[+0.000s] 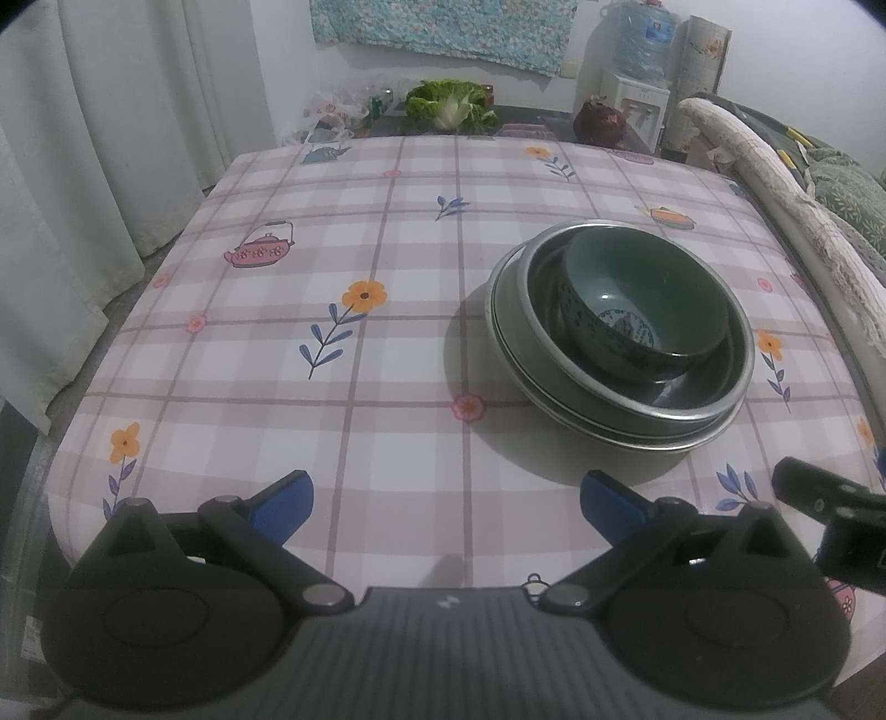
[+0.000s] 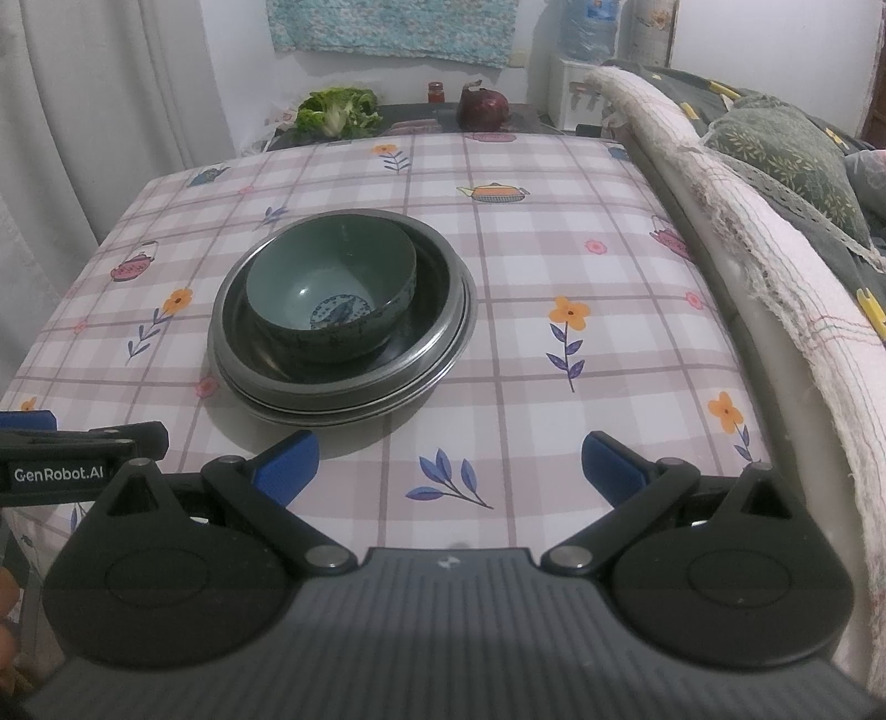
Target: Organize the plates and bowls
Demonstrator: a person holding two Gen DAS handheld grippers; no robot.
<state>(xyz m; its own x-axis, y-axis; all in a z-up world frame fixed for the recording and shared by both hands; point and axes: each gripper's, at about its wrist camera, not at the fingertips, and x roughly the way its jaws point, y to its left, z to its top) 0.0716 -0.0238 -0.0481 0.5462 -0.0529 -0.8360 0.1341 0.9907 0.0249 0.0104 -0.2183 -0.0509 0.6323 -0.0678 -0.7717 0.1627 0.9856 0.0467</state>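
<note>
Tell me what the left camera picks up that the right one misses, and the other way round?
Only the left view shows the whole water bottle on its dispenser. Only the right view shows a small red jar and a fingertip. Both show the green bowl nested in stacked metal plates on the checked tablecloth, the leafy cabbage, and open grippers: left gripper, right gripper.

We are in a home: the table wears a checked cloth printed with teapots and flowers, pale curtains hang beside it, a water dispenser stands by the wall, and a cushioned sofa runs alongside.
</note>
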